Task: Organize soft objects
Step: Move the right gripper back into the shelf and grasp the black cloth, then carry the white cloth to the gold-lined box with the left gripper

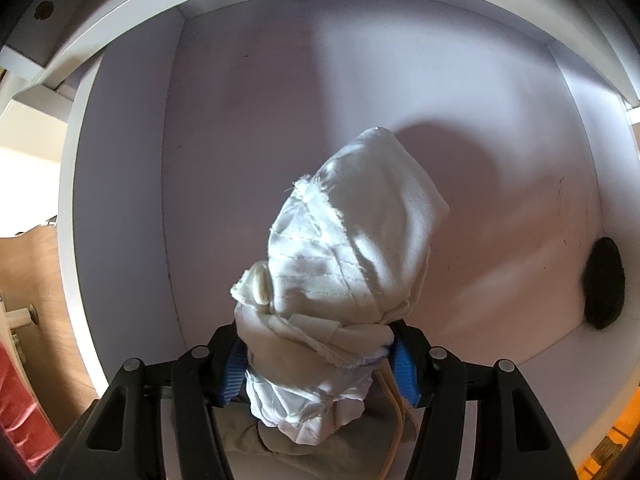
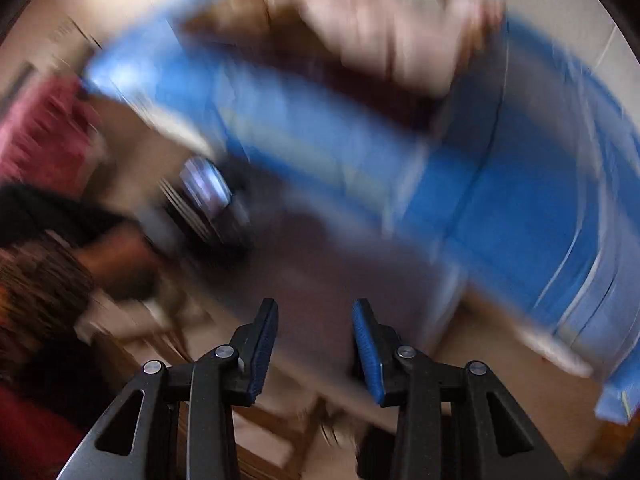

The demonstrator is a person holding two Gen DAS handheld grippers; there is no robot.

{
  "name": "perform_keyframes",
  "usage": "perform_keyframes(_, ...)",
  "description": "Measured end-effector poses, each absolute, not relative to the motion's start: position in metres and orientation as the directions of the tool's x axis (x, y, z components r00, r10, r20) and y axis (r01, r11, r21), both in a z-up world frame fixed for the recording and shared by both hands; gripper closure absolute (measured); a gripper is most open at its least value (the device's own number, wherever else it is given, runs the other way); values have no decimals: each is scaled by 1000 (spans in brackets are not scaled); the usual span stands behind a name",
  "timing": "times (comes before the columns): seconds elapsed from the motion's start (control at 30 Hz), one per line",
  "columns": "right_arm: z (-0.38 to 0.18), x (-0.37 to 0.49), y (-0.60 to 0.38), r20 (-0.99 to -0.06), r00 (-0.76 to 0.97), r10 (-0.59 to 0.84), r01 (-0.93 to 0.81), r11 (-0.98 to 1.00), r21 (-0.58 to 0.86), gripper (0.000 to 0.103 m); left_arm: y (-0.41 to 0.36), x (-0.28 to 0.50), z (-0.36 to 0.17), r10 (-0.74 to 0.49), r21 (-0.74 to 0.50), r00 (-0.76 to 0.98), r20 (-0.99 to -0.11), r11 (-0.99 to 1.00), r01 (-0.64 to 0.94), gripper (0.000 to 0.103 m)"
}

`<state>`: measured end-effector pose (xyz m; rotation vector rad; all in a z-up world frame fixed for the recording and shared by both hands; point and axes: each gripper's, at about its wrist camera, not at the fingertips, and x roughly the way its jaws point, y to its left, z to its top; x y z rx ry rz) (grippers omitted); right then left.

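Observation:
A bundled white cloth (image 1: 352, 232) with stitched seams and a button sticks out from my left gripper (image 1: 316, 336), whose blue pads are shut on its bunched lower part. The bundle hangs over the pale floor of a white drawer-like box (image 1: 240, 120), seen straight from above. The right wrist view is heavily motion-blurred. My right gripper (image 2: 315, 308) stands open with a clear gap and nothing between its fingers. Beyond it lies a big blue bin or fabric shape (image 2: 500, 200) with pale and brown things (image 2: 380, 32) inside, too smeared to name.
The white box has raised walls all round and a dark oval opening (image 1: 604, 284) in its right wall. Red fabric (image 1: 20, 400) and wood flooring show outside its left wall. In the right wrist view a pink-red cloth (image 2: 44, 128) sits at far left, a dark blurred object (image 2: 208, 192) near it.

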<state>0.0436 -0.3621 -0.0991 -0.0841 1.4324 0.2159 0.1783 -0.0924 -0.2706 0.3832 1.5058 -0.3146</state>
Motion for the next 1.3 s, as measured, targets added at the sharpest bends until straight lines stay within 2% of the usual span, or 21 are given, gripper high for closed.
perform_keyframes(0.17,-203,53,-374,-997,-70,-29,-86,996,-23,61,-89,175,-272,31,46,44,-999,904,424,43)
perform_keyframes(0.33,-256,59,-387,-984,-178,-25,18,999,-29,57,-89,174,-273,31,47,45,-999,904,424,43)
perform_keyframes(0.67,-297,53,-398,-958,-259,-119,25,991,-130,53,-84,172,-273,18,38,51,-999,910,413,43)
perform_keyframes(0.9,-305,57,-399,-966,-241,-96,9,995,-101,50,-73,170,-270,-24,2,64,-998,924,383,44)
perform_keyframes(1.0,-304,59,-399,-973,-211,-94,13,995,-99,55,-69,163,-269,-25,4,69,-997,923,385,44)
perform_keyframes(1.1,-297,63,-403,-986,-161,-30,69,997,-42,58,-70,162,-268,-25,6,76,-997,923,384,44)
perform_keyframes(1.3,-294,68,-408,-994,-111,23,120,993,9,59,-67,157,-256,-59,-15,105,-993,926,376,44)
